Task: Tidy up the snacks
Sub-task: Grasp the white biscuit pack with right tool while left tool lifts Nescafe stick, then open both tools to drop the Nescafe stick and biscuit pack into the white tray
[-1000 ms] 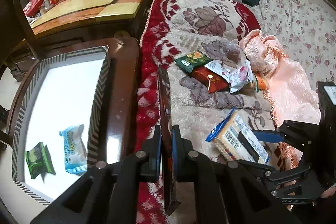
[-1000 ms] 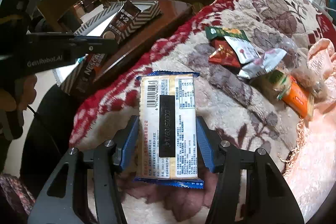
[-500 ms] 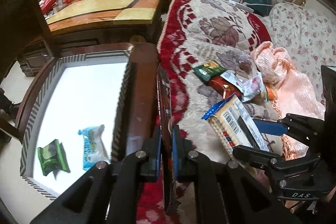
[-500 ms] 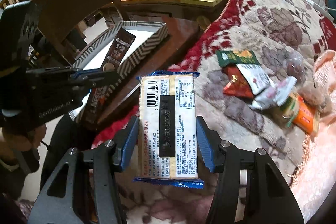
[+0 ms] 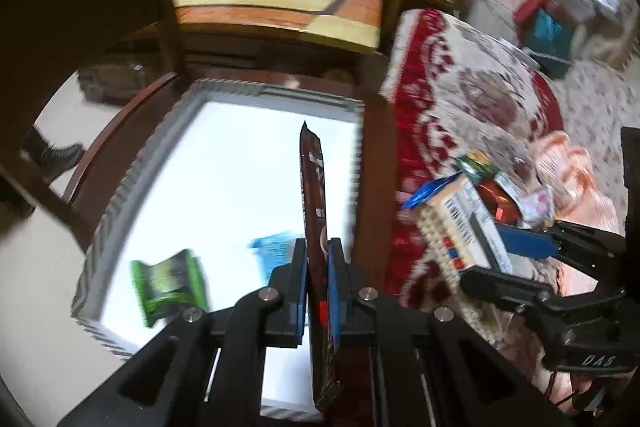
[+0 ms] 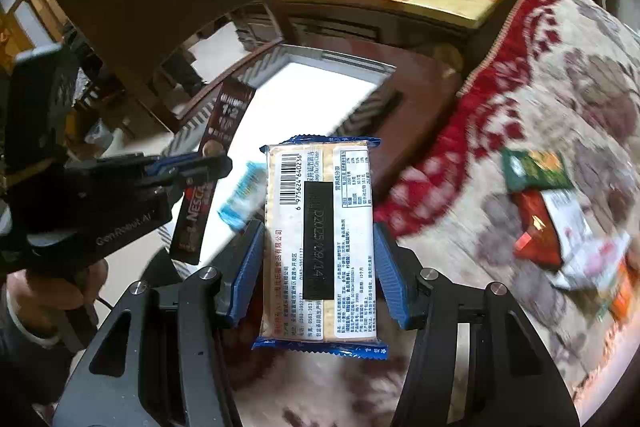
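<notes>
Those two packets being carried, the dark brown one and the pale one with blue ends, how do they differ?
The Nescafe coffee sachet is dark brown, long and narrow; the cracker pack is pale, broad and blocky with blue ends. The left hand-held gripper pinches the thin sachet with jaws nearly together; the right hand-held gripper spans the cracker pack with jaws set wide. Both are lifted clear of the blanket, near the white tray.

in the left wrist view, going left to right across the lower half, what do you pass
green snack packet → blue snack packet → brown coffee sachet clamped in the left gripper → cracker pack held by the right gripper
</notes>
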A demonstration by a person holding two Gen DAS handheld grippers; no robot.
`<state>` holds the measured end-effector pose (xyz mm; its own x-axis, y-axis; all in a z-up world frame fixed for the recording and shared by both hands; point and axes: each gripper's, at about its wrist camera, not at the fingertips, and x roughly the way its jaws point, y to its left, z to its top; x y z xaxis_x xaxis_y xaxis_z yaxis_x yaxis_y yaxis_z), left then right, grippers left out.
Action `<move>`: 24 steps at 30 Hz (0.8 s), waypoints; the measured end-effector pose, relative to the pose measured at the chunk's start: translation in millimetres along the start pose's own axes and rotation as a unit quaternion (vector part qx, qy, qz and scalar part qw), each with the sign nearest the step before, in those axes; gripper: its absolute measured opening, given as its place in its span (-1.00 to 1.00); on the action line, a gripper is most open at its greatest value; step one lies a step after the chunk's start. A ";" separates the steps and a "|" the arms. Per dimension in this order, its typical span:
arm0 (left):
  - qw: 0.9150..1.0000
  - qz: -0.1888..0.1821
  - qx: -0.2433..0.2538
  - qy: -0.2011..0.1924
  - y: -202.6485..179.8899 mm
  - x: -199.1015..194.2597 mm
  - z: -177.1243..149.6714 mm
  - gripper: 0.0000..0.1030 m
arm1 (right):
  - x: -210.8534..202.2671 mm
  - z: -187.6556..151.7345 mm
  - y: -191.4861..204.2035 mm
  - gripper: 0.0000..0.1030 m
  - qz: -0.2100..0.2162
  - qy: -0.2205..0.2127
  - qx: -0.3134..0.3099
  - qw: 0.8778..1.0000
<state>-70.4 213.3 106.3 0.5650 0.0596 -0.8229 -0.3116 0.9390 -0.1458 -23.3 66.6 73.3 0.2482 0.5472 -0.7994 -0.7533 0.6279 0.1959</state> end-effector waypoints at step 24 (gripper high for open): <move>0.994 0.038 -0.090 0.054 81.3 49.0 -11.9 -0.79 | 143.5 75.9 56.4 0.04 0.023 0.094 -0.030 0.995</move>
<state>-77.2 288.4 47.6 0.4518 0.0825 -0.8883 -0.4876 0.8567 -0.1684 16.0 222.5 12.8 0.0992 0.4574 -0.8837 -0.7976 0.5675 0.2042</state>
